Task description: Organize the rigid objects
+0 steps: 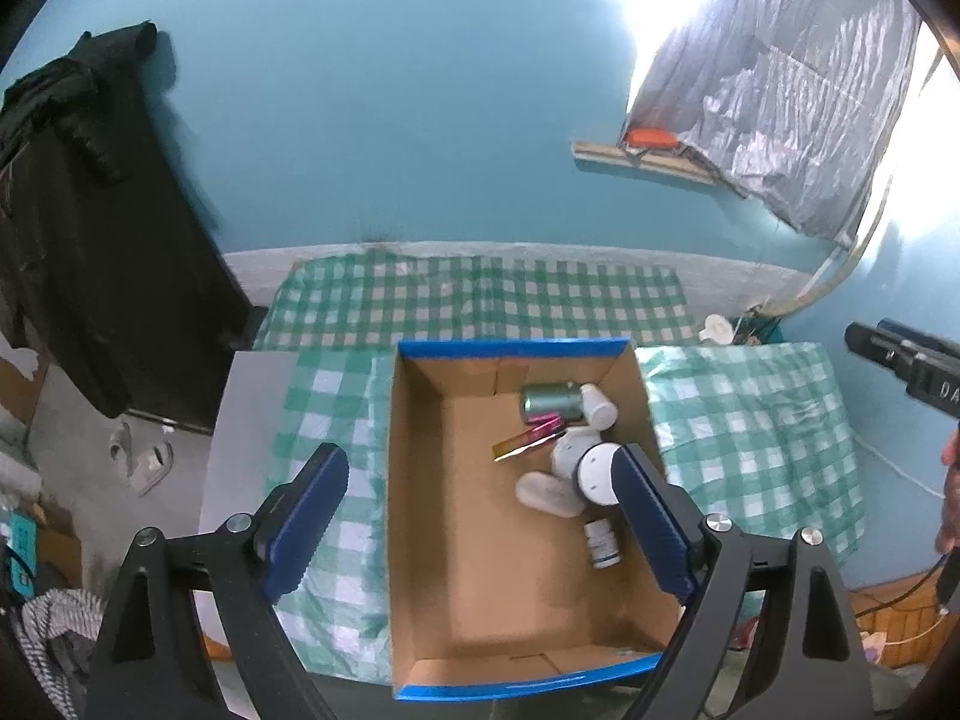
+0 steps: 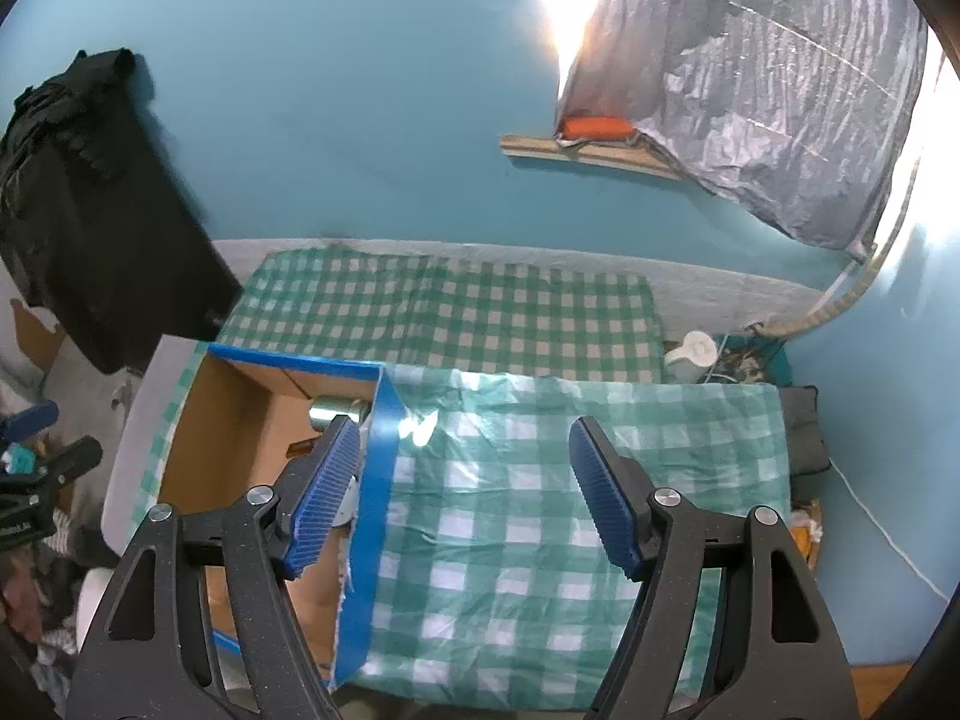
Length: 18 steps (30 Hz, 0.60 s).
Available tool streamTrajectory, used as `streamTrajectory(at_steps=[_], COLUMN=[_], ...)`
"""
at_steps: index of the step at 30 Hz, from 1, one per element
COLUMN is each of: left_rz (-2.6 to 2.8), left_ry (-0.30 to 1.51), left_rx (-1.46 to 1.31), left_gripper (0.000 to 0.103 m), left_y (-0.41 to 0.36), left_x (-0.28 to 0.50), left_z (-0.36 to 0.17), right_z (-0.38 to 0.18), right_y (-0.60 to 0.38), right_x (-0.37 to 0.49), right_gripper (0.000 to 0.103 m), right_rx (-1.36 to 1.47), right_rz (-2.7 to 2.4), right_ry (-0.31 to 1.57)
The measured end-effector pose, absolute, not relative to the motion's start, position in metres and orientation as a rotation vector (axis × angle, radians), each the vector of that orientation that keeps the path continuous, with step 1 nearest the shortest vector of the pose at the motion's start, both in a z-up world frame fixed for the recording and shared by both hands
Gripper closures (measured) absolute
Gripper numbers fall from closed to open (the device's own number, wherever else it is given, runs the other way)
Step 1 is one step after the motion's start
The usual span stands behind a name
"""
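Jaws of both grippers stand spread wide with nothing between the blue ribbed pads. Left gripper (image 1: 480,516) is held above the cardboard box (image 1: 420,510) and tilted down into it: one pad lies over the checked cloth (image 1: 324,396) just outside the box's wall, the other over the items near the opposite wall. Right gripper (image 2: 465,495) is held over the checked cloth (image 2: 540,480) beside the box (image 2: 240,396), one pad overlapping the blue-edged wall, the other over bare cloth. In the left wrist view the right gripper's black body appears at the frame's right edge, well apart from the box.

Surroundings, largest first:
- Blue wall (image 1: 390,90) behind the work surface.
- Silver sheet (image 1: 780,90) hanging at upper right, bright glare beside it.
- Black garment (image 1: 90,210) hanging at left.
- Wooden ledge (image 1: 642,159) on the wall, carrying an orange object (image 1: 651,137).
- Small white object (image 1: 717,329) at the far edge of the cloth.

Box: open-topped, brown inside, blue rim. All task items lie inside it, grouped toward one side:
- Green metallic can (image 1: 549,399) on its side near the far wall.
- White round jar (image 1: 594,471), partly hidden by the left gripper's pad.
- White bottle (image 1: 597,405) touching the can.
- Flat white oval item (image 1: 546,495) just beside the jar.
- Gold-and-pink tube (image 1: 528,441) lying diagonally.
- Small white labelled bottle (image 1: 602,543) lying on its side, nearest the camera.

From the right wrist view only the can's end (image 2: 336,411) shows clearly; the pad and box wall block the rest.
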<state>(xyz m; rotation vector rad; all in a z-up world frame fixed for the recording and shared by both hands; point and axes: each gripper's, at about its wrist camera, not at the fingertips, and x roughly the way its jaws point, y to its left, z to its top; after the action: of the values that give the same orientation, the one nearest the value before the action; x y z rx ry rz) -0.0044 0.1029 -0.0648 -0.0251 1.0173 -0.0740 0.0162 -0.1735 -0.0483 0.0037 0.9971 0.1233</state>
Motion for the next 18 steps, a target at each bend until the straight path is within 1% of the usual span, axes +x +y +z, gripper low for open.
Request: streamTrajectory(at_steps=[4,15,18], left_rz=[-0.084,-0.084,-0.072], left_ry=[1.000,0.932,0.915], left_rx=[-0.060,-0.027,-0.043], left_gripper=[0.010,0.009,0.006], left_y=[0.102,0.092,0.093], left_x=[-0.007,-0.009,-0.009], left_z=[-0.058,-0.032,-0.029], right_z=[-0.043,-0.035,-0.034], right_y=[-0.178,-0.183,-0.186], right_x=[0.012,0.008,0.007], right_gripper=[0.030,0.030,0.030], right_rx=[0.015,0.029,0.039], right_rz=[0.118,0.109,0.110], right_ry=[0.987,0.964,0.959])
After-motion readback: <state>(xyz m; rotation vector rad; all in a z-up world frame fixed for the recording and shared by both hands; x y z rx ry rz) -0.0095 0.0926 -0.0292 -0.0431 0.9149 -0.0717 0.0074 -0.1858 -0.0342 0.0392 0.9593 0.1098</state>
